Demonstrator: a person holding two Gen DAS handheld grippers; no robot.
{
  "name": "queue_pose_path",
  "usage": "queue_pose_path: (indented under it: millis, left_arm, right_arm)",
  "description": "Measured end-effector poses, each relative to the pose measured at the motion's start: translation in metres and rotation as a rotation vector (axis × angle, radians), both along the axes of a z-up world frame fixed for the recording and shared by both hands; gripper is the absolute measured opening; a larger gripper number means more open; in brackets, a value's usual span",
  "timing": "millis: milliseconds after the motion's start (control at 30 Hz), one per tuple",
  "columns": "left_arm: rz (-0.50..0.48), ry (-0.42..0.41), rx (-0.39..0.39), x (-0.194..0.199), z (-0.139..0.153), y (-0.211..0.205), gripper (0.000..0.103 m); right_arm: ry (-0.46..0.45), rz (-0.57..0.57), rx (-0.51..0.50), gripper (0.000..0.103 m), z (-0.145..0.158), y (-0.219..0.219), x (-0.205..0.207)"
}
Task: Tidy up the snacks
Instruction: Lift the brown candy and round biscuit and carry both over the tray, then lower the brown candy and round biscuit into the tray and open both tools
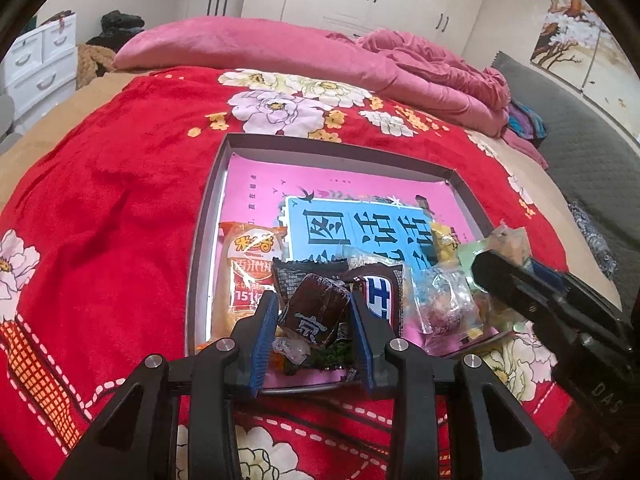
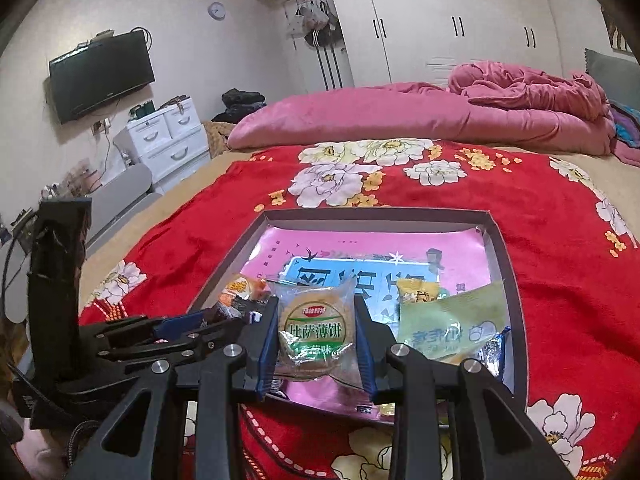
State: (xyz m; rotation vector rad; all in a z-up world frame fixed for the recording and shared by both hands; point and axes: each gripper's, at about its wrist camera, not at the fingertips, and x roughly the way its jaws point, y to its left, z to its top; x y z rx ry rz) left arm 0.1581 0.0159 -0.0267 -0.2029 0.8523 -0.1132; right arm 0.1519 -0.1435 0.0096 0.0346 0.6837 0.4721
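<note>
Snacks lie in a shallow grey tray (image 1: pixel 216 184) that rests on a red floral blanket (image 1: pixel 120 184) spread over the bed; the tray floor carries a pink printed sheet (image 1: pixel 256 176) with a blue panel. Left gripper (image 1: pixel 314 314): jaws narrowly set, blue pads pressed against both sides of a dark brown wrapped snack (image 1: pixel 316 310), which is held above the near end of the tray. Beside that snack, inside the tray, lie an orange packet (image 1: pixel 248 272) to the left, a brown bar with a blue-and-white label (image 1: pixel 380 292) just to the right, and a clear wrapped sweet (image 1: pixel 444 300) further right. Right gripper (image 2: pixel 316 330): jaws likewise narrowly set, pads clamped on a round biscuit in clear film with a green label (image 2: pixel 316 328), held over the near edge of the tray. A pale green packet (image 2: pixel 448 328) and a yellow packet (image 2: pixel 416 292) lie to its right inside the tray. A small crumpled wrapper (image 1: pixel 290 348) sits below the dark snack; its contents cannot be identified, possibly a sweet. Both grippers stand close together, side by side. A pink quilt (image 2: pixel 400 120) lies across the far end of the bed, with white wardrobes (image 2: pixel 460 24) behind it.
</note>
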Motion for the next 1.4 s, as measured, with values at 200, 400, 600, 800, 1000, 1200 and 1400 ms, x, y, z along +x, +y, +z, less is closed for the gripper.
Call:
queue_pose_path:
  millis: [200,400,600,800,1000,1200,1400]
  left_arm:
    - [0.002,0.004,0.012,0.001,-0.001,0.002,0.037]
    - [0.005,0.003,0.022,0.002,-0.002,0.003,0.037]
    - [0.001,0.004,0.045,0.005,-0.004,0.002,0.037]
    - [-0.002,0.005,0.049,0.007,-0.005,0.002,0.037]
    - [-0.009,0.002,0.052,0.007,-0.005,0.0,0.037]
    - [-0.013,0.002,0.053,0.006,-0.004,-0.001,0.037]
    - [-0.016,0.0,0.055,0.006,-0.004,-0.002,0.037]
  right_arm:
    - [0.011,0.0,-0.009,0.034,-0.008,0.001,0.002]
    - [0.023,0.01,-0.024,0.034,-0.012,0.003,0.002]
    - [0.036,0.023,-0.039,0.034,-0.019,0.009,0.002]
    - [0.053,0.041,-0.057,0.034,-0.025,0.018,0.002]
    - [0.074,0.043,-0.067,0.034,-0.032,0.021,0.004]
    - [0.084,0.038,-0.063,0.034,-0.035,0.02,0.006]
    - [0.087,0.045,-0.057,0.034,-0.038,0.022,0.007]
